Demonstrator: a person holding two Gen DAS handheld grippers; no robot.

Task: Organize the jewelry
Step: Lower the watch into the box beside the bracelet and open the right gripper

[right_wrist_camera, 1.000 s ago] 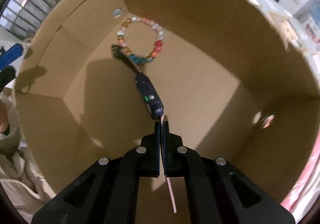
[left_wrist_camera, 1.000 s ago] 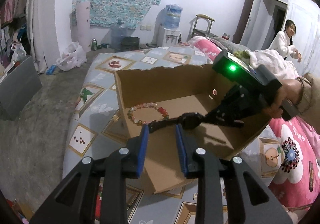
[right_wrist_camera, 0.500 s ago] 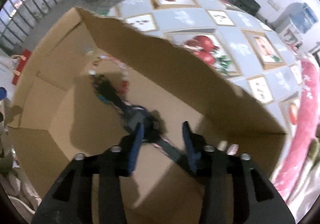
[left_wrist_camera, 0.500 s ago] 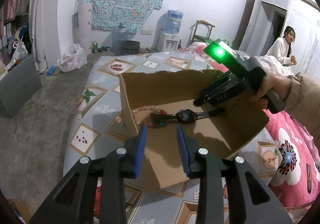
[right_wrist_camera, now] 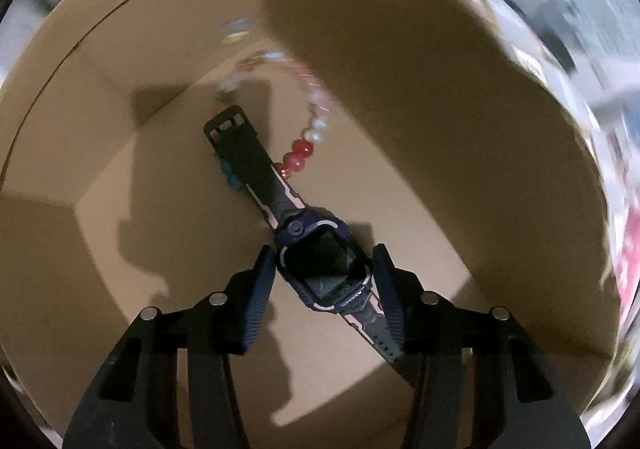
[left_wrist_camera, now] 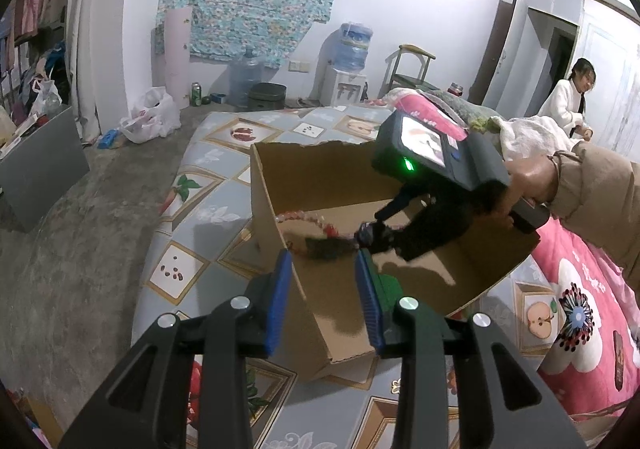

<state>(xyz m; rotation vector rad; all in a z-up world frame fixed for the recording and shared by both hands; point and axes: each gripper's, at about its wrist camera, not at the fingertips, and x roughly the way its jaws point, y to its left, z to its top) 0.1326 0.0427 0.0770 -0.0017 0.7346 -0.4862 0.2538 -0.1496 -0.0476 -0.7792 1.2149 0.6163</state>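
A dark-blue square-faced smartwatch with a black-and-pink strap (right_wrist_camera: 324, 269) lay on the floor of the open brown cardboard box (right_wrist_camera: 460, 129), its strap crossing a multicoloured beaded bracelet (right_wrist_camera: 298, 159). The right tool (right_wrist_camera: 324, 281), jaws just spread, straddled the watch face without pinching it. The left tool (left_wrist_camera: 322, 301) stood spread and empty over the box's near corner on the patterned bed (left_wrist_camera: 192, 209).

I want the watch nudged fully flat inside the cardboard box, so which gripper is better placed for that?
Right. The right gripper is already inside the cardboard box, jaws open astride the watch. The left gripper is open at the box's near wall, outside it.
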